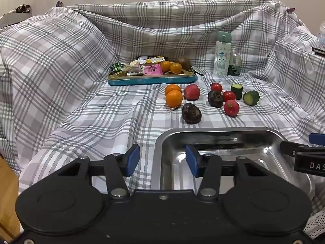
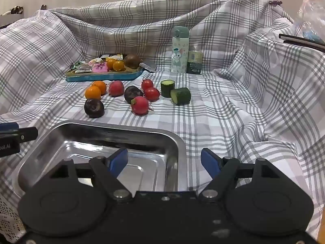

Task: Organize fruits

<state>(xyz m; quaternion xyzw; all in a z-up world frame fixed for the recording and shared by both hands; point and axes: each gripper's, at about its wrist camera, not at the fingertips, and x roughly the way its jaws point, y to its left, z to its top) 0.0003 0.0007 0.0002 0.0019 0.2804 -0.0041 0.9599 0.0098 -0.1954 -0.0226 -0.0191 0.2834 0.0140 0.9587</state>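
An empty steel tray (image 1: 270,134) (image 2: 178,142) sits on the plaid cloth right in front of both grippers. Beyond it lie two oranges (image 1: 174,98) (image 2: 93,92), a pink-red fruit (image 1: 192,92) (image 2: 116,88), two dark purple fruits (image 1: 191,113) (image 2: 94,108), red tomatoes (image 1: 231,107) (image 2: 139,105) and two cucumber pieces (image 1: 251,97) (image 2: 180,95). My left gripper (image 1: 162,160) is open and empty over the tray's left rim. My right gripper (image 2: 164,160) is open and empty over the tray's right rim.
A blue tin tray (image 1: 152,79) (image 2: 101,77) at the back holds snack packets, two small oranges and a brown fruit. A pale green bottle (image 1: 222,53) (image 2: 180,49) and a small dark jar (image 1: 234,65) (image 2: 194,62) stand at the back. Cloth rises on both sides.
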